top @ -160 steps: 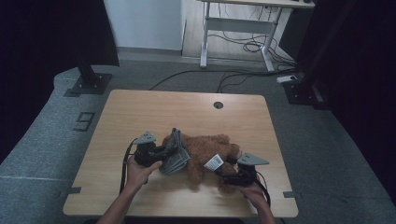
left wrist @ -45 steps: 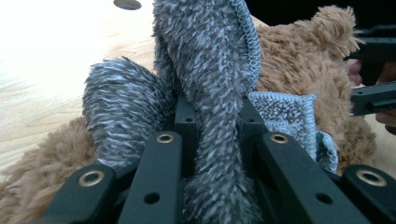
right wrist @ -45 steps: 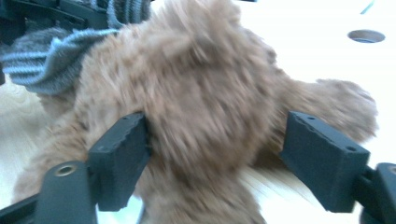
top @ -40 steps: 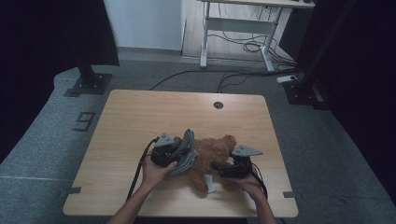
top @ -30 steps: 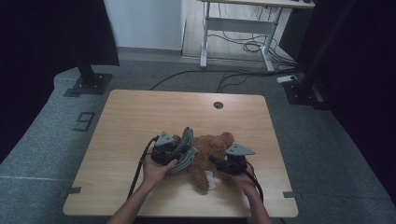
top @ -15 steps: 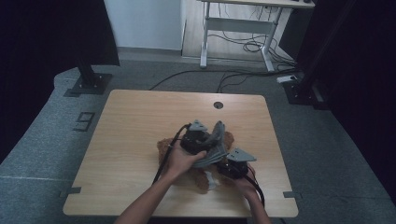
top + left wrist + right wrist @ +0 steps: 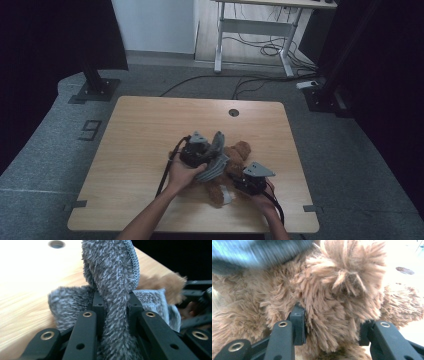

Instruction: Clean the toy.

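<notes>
A brown teddy bear (image 7: 239, 152) lies on the wooden table (image 7: 150, 130), right of centre. In the left gripper view my left gripper (image 7: 115, 305) is shut on a strip of grey fuzzy cloth (image 7: 112, 277), with the bear's fur (image 7: 165, 282) behind it. From above, the left gripper (image 7: 212, 156) holds the grey cloth (image 7: 215, 165) raised over the bear's middle. My right gripper (image 7: 240, 181) sits at the bear's near right side. Its jaws have just been closing, and they squeeze a tuft of the bear's fur (image 7: 332, 290) between the pads of the right gripper (image 7: 332, 326).
A white label (image 7: 226, 194) sticks out by the bear's near leg. A round cable hole (image 7: 233, 112) lies toward the table's far edge. A white desk frame (image 7: 255, 30) and floor cables stand behind the table, with black stand bases (image 7: 92, 90) at either side.
My left gripper has carried the grey cloth rightward and up, from the bear's left side to over its body. The right gripper has stayed at the bear's near right side.
</notes>
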`<state>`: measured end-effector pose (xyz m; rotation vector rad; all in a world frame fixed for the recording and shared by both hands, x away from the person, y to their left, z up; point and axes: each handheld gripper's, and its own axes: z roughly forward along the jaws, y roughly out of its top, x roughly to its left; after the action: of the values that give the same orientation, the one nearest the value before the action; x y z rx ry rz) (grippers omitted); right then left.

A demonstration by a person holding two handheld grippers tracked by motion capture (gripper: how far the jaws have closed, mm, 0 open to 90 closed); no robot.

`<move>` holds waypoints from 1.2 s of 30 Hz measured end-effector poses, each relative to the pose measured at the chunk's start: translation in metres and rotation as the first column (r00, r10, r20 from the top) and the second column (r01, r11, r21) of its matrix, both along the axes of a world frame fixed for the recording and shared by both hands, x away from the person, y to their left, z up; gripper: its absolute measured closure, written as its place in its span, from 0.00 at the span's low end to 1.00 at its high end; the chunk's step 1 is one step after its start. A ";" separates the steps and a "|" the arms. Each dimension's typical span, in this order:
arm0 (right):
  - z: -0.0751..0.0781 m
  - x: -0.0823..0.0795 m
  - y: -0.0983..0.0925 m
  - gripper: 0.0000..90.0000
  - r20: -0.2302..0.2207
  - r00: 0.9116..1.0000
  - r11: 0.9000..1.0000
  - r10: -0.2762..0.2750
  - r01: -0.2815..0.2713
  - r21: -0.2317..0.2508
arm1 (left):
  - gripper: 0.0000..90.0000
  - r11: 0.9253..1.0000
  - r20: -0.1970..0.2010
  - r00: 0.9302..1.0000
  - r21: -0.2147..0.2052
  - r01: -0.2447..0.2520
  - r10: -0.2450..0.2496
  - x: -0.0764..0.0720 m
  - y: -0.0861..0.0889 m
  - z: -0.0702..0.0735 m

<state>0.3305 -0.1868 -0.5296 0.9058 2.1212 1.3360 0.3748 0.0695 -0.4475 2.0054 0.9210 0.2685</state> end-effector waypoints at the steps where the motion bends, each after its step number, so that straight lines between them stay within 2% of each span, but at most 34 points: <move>1: 0.000 0.000 0.000 0.61 0.000 1.000 1.000 0.001 -0.001 0.002 | 0.83 1.000 0.008 1.000 -0.011 -0.015 0.015 -0.002 0.010 -0.001; 5: -0.001 -0.002 -0.001 0.61 -0.002 1.000 1.000 0.009 -0.009 0.005 | 0.83 0.993 0.002 0.997 -0.091 -0.071 0.072 -0.004 0.055 -0.002; 9: -0.001 -0.002 -0.002 0.61 -0.004 1.000 1.000 0.007 -0.007 0.007 | 0.83 0.983 -0.015 0.990 -0.115 -0.142 0.141 -0.003 0.092 -0.004; 12: -0.001 -0.001 -0.003 0.61 -0.007 1.000 1.000 0.007 -0.007 0.013 | 0.83 0.978 -0.052 0.984 -0.114 -0.177 0.172 -0.004 0.114 -0.017; 15: -0.001 0.000 -0.003 0.61 -0.013 1.000 1.000 0.011 -0.011 0.019 | 0.83 0.975 -0.084 0.977 -0.086 -0.204 0.197 -0.007 0.126 -0.036; 18: -0.001 0.000 -0.003 0.61 -0.014 1.000 1.000 0.009 -0.009 0.021 | 0.83 0.974 -0.151 0.968 -0.076 -0.215 0.202 -0.004 0.133 -0.057; 20: -0.001 0.000 -0.003 0.61 -0.015 1.000 1.000 0.008 -0.008 0.021 | 0.83 0.973 -0.168 0.966 -0.091 -0.214 0.197 -0.002 0.135 -0.060; 22: -0.001 0.000 -0.004 0.61 -0.016 1.000 1.000 0.007 -0.007 0.023 | 0.84 0.967 -0.131 0.969 -0.121 -0.225 0.209 -0.004 0.135 -0.049; 24: -0.001 0.001 -0.004 0.61 -0.021 1.000 1.000 0.008 -0.007 0.028 | 0.84 0.966 -0.086 0.976 -0.153 -0.211 0.199 -0.006 0.131 -0.030; 26: -0.001 0.001 -0.004 0.61 -0.020 1.000 1.000 0.009 -0.008 0.027 | 0.84 0.968 -0.040 0.984 -0.174 -0.179 0.174 -0.009 0.122 -0.009; 28: -0.001 0.001 -0.004 0.61 -0.019 1.000 1.000 0.008 -0.007 0.024 | 0.84 0.977 0.006 0.992 -0.173 -0.125 0.128 -0.011 0.102 0.012; 30: -0.001 0.000 -0.004 0.61 -0.017 1.000 1.000 0.006 -0.005 0.021 | 0.84 0.985 0.027 0.996 -0.155 -0.079 0.084 -0.011 0.081 0.025; 33: 0.000 0.000 -0.003 0.61 -0.014 1.000 1.000 0.001 -0.001 0.018 | 0.84 0.994 0.041 0.999 -0.112 -0.002 0.007 -0.009 0.037 0.036; 36: 0.000 -0.001 -0.002 0.61 -0.008 1.000 1.000 -0.002 0.002 0.012 | 0.83 0.995 0.027 0.998 -0.076 0.057 -0.055 -0.004 -0.008 0.035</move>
<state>0.3296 -0.1888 -0.5300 0.9192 2.1198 1.3479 0.3707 0.0617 -0.4122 1.9497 0.8459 0.2226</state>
